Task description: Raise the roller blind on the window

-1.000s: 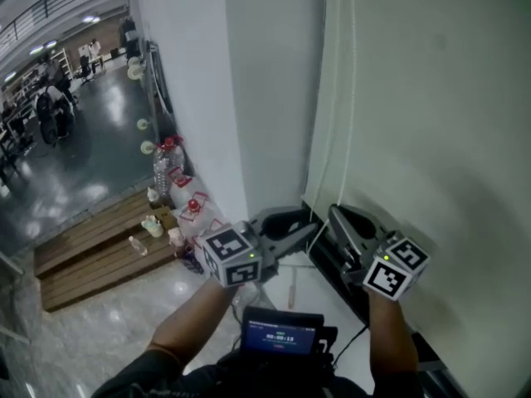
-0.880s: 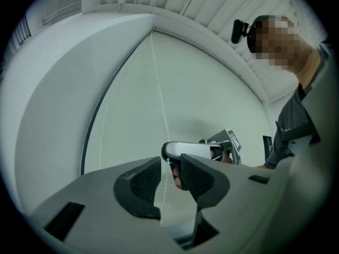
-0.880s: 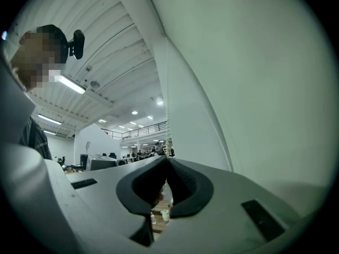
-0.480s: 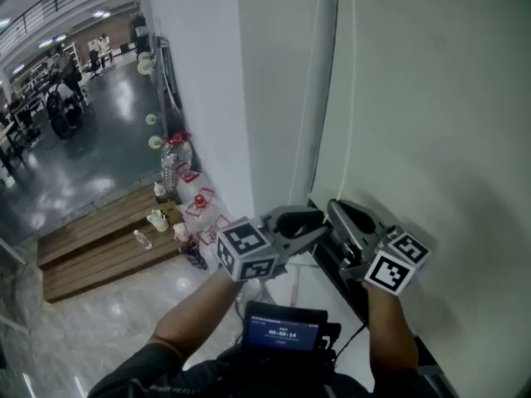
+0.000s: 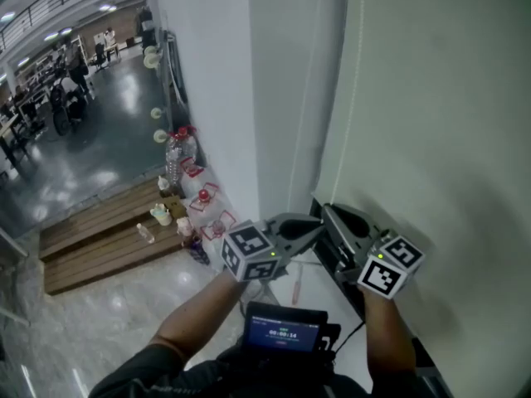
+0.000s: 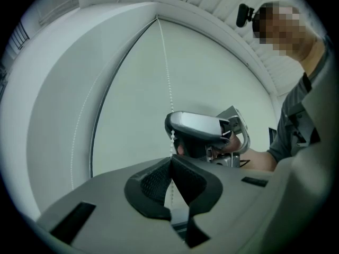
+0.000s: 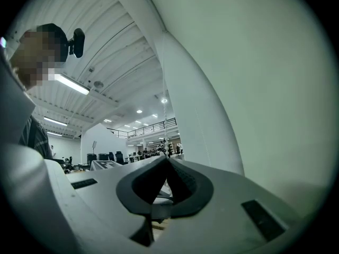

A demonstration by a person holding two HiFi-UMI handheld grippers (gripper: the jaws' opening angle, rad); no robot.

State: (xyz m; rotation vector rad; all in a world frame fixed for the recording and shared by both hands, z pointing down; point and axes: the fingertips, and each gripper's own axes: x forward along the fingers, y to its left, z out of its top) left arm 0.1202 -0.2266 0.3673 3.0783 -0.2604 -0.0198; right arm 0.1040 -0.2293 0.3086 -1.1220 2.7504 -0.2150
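Both tongs are clamped on the bead chain (image 6: 166, 78), low down at the edge of the window. The left tongs (image 6: 170, 159) have just been closing, and their dark pads now meet with the chain pinched at the tip. The right tongs (image 7: 165, 159) sit just beside them, jaws narrowed to nothing on a strand that runs straight up from their tip. I cannot tell whether the two hold the same strand of the loop.

To my eye this is the hand-over-hand stage of hauling. The roller blind (image 5: 431, 106) hangs as a pale sheet over the window to the right and reaches down behind the tongs, so most of the raising looks to be ahead. The next move calls for a steady pull down the line of the chain with one hold, while the other lets go and takes a fresh grip higher up.

Little room is left below, and the tongs crowd each other. The second strand (image 6: 79, 126) hangs loose close by and could get caught in a regrip. The white pillar (image 5: 216, 98) stands hard by the chain's left. Further off, water bottles (image 5: 173, 160) stand on the floor near a wooden platform (image 5: 99, 243), and a small screen (image 5: 282, 332) sits at the person's chest.
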